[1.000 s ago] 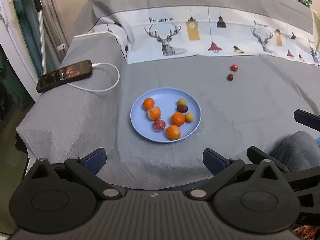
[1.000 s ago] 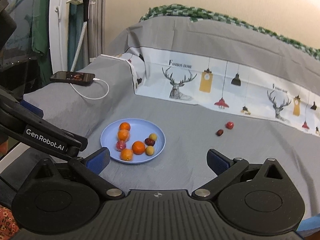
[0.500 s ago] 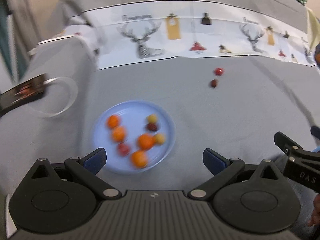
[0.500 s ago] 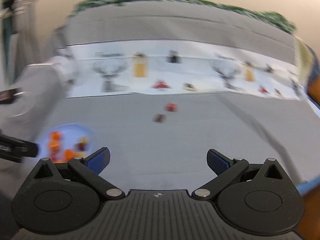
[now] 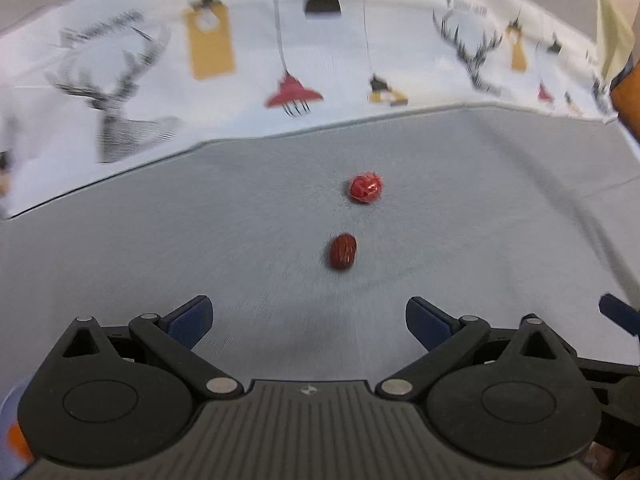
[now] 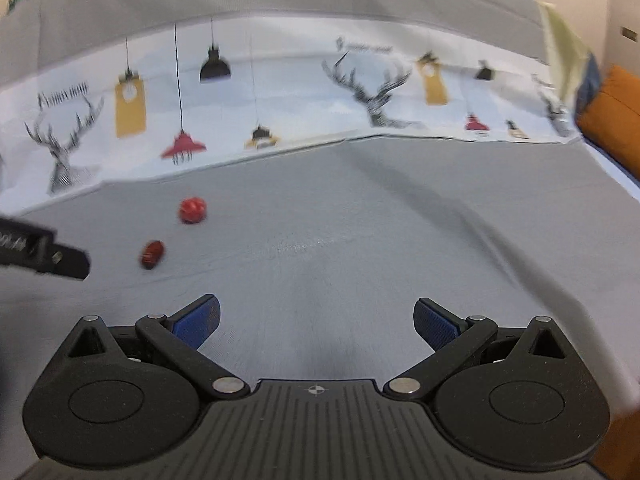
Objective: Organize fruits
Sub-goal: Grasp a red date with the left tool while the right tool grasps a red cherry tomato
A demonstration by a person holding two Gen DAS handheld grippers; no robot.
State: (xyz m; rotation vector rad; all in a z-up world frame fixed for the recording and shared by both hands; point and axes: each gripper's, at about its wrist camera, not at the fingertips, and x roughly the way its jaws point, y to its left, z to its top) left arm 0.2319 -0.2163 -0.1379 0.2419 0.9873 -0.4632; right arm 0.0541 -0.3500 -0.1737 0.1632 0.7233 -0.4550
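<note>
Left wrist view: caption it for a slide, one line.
Open left hand-held gripper facing a dark date and a red fruit lying apart on grey cloth.

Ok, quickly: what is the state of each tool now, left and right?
Left tool: open, holding nothing; the dark red fruit lies ahead of it.
Right tool: open, holding nothing.
</note>
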